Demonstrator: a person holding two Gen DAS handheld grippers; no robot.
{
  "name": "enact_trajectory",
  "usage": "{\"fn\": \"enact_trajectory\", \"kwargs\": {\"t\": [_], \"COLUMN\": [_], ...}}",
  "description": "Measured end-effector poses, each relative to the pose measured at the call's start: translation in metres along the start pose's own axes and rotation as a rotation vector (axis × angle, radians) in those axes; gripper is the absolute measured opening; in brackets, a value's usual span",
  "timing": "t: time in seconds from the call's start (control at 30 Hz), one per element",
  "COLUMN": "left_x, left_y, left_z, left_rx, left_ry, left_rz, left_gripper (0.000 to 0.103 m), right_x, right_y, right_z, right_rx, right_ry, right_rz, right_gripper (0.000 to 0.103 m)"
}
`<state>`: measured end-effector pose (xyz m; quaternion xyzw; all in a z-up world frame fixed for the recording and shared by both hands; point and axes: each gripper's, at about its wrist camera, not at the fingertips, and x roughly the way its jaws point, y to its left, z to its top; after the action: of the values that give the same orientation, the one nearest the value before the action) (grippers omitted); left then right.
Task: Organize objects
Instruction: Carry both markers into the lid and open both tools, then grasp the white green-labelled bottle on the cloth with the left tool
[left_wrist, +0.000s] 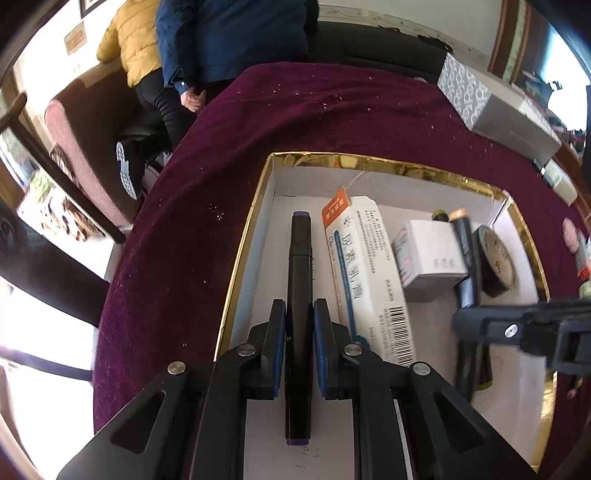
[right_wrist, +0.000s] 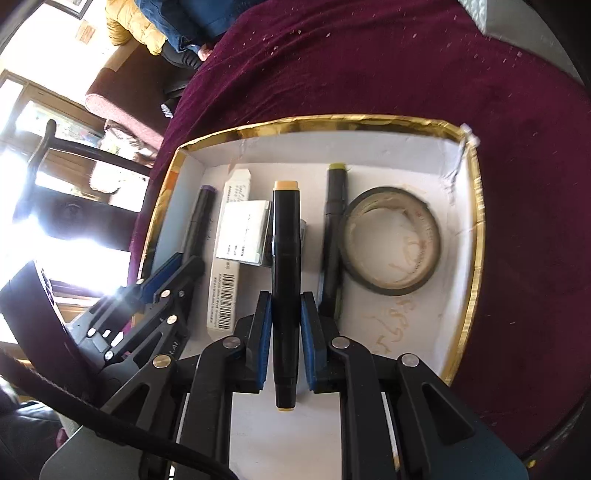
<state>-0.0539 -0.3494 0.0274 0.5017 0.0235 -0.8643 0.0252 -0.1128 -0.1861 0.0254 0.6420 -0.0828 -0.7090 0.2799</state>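
We see our left gripper (left_wrist: 299, 328) built of matte black plastic, with two angular arms that carry blue pads on the inner faces of the jaws. Round silver screws (left_wrist: 246, 350) sit at the pivots, two on each side. Our right gripper (right_wrist: 286, 325) has the same black body, the same blue pads and silver screws (right_wrist: 231, 343). A black strap (right_wrist: 122, 428) crosses the lower left corner of the right wrist view.
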Motion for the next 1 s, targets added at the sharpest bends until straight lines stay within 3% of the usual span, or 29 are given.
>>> {"fn": "enact_trajectory", "kwargs": {"t": [0.07,0.1,0.3,0.47,0.67,0.77,0.8,0.87,0.9,0.93,0.97,1.0], "left_x": [-0.003,-0.006,-0.019,-0.022,-0.028,-0.049,-0.064,-0.095,-0.11,-0.123,-0.129,-0.134], "left_y": [0.004,0.007,0.017,0.019,0.015,0.013,0.01,-0.002,-0.013,-0.028,-0.04,-0.06], "left_z": [-0.001,-0.002,-0.011,-0.017,-0.029,-0.026,-0.024,-0.021,-0.02,-0.019,-0.019,-0.02], "left_rx": [-0.04,-0.061,-0.159,-0.216,-0.23,-0.207,-0.191,-0.164,-0.149,-0.132,-0.119,-0.094], "left_ry": [-0.014,-0.025,-0.085,-0.093,-0.08,-0.116,-0.149,-0.214,-0.239,-0.26,-0.269,-0.266], "left_rz": [-0.025,-0.041,-0.117,-0.099,-0.093,-0.036,-0.024,-0.034,-0.048,-0.072,-0.094,-0.134], "left_gripper": [0.018,0.025,0.041,0.044,0.047,0.047,0.047,0.051,0.058,0.06,0.06,0.06], "right_x": [0.004,0.005,-0.016,-0.052,-0.118,-0.168,-0.195,-0.235,-0.253,-0.269,-0.28,-0.285], "right_y": [0.0,0.001,0.011,0.012,-0.024,-0.056,-0.068,-0.082,-0.091,-0.105,-0.123,-0.147], "right_z": [0.001,0.002,0.005,0.0,-0.016,-0.03,-0.039,-0.055,-0.065,-0.074,-0.082,-0.083], "right_rx": [0.013,0.015,-0.026,-0.048,-0.04,0.007,0.019,0.008,0.01,0.026,0.048,0.092], "right_ry": [0.016,0.019,-0.021,-0.09,-0.22,-0.334,-0.411,-0.553,-0.624,-0.696,-0.739,-0.706], "right_rz": [0.03,0.035,-0.027,-0.085,-0.148,-0.207,-0.265,-0.402,-0.473,-0.54,-0.572,-0.582], "right_gripper": [0.013,0.014,0.019,0.024,0.026,0.026,0.026,0.038,0.076,0.102,0.103,0.103]}}
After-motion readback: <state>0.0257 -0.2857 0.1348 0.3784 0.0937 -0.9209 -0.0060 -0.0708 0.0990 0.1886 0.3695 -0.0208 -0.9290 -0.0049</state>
